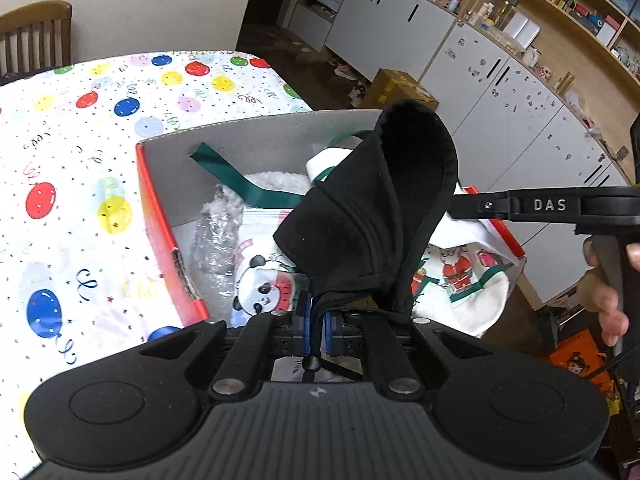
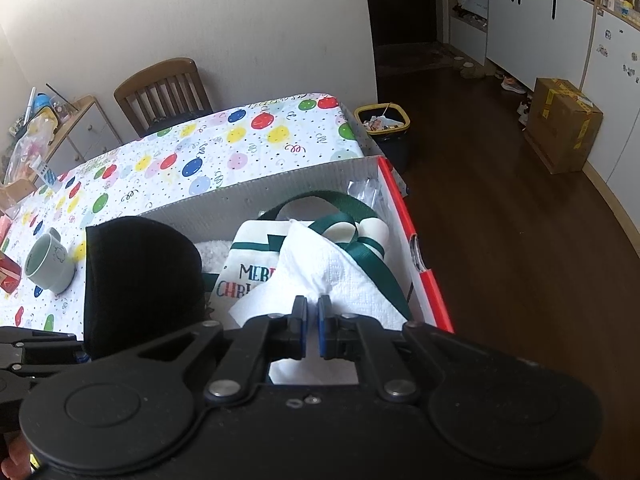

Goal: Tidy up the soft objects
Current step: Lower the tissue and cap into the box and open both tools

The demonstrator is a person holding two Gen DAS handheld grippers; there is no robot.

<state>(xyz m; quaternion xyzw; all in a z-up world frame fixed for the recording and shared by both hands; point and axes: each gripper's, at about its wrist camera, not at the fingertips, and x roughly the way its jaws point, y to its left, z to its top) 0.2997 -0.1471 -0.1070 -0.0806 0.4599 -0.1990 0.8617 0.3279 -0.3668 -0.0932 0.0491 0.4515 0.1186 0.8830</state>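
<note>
A red cardboard box with grey inner walls [image 1: 160, 216] sits at the edge of a table covered by a balloon-print cloth [image 1: 80, 120]. The left gripper [image 1: 318, 312] is clamped on a black fabric face mask [image 1: 372, 216], held above the box. The right gripper [image 2: 313, 312] is pinched tight on a white embossed paper napkin [image 2: 320, 268], over a white Christmas tote bag with green straps [image 2: 256, 248] lying inside the box. A pale green mug [image 2: 50, 266] stands on the cloth near the box's far corner.
</note>
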